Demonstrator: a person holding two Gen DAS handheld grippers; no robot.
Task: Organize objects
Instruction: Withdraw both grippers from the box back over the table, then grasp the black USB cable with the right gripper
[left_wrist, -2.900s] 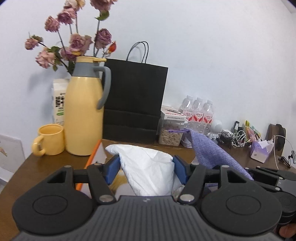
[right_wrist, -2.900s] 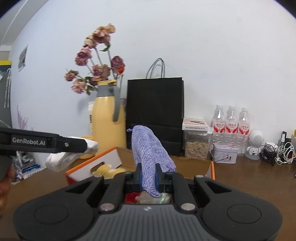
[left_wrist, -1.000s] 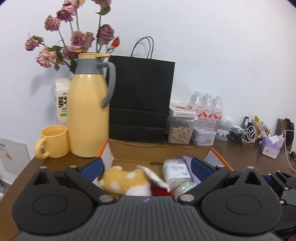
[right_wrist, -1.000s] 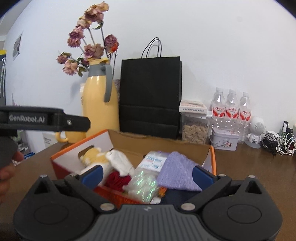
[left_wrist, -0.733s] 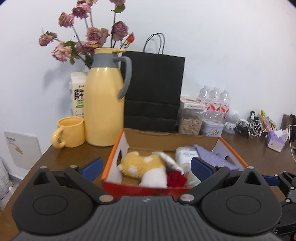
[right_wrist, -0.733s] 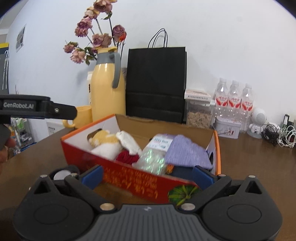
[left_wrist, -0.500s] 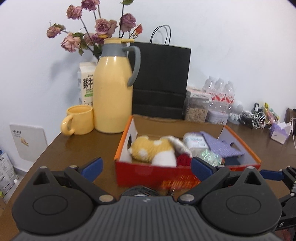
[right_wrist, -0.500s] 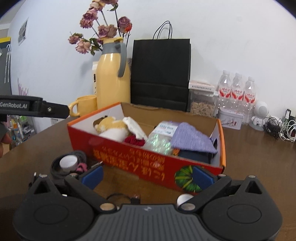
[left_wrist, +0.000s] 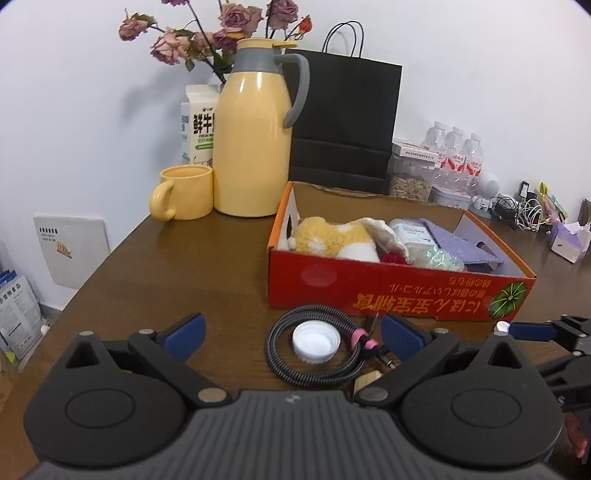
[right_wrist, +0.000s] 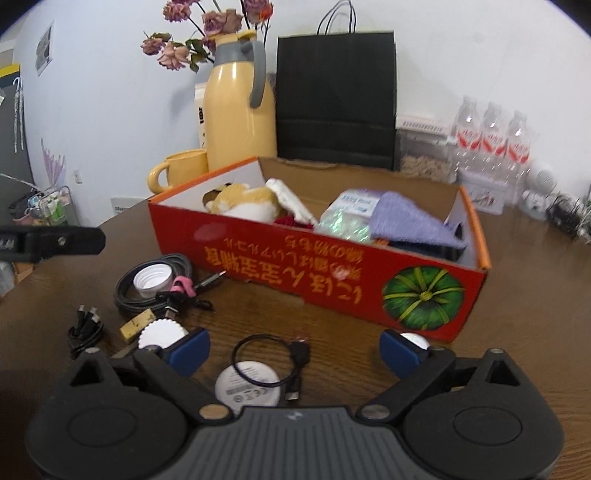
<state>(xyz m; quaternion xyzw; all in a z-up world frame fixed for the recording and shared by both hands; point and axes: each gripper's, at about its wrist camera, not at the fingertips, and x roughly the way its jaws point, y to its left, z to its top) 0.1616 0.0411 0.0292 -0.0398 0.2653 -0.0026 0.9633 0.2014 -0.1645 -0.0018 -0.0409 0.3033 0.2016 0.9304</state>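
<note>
A red cardboard box (left_wrist: 399, 291) (right_wrist: 332, 266) stands on the brown table, holding a yellow plush toy (left_wrist: 332, 236), a white cloth, a packet and a purple cloth (right_wrist: 413, 221). My left gripper (left_wrist: 293, 334) is open over a coiled black cable (left_wrist: 280, 354) with a white cap (left_wrist: 316, 341) inside its ring. My right gripper (right_wrist: 294, 349) is open and its jaws are closing, with nothing pressed between them. Below it on the table lie a white disc (right_wrist: 247, 386) and a thin black cable loop (right_wrist: 295, 354).
Behind the box stand a yellow thermos jug (left_wrist: 251, 147), a yellow mug (left_wrist: 184, 192), a milk carton (left_wrist: 197, 129), a black paper bag (left_wrist: 343, 122), a jar and water bottles (left_wrist: 458, 158). A small yellow block (right_wrist: 136, 326), a ridged white cap (right_wrist: 162, 332) and short black cables (right_wrist: 85, 328) lie at front left.
The white cloth and the purple cloth have left the grippers and lie in the box. Both grippers have drawn back from the box, sunk and tipped down, bringing the cables and caps into view.
</note>
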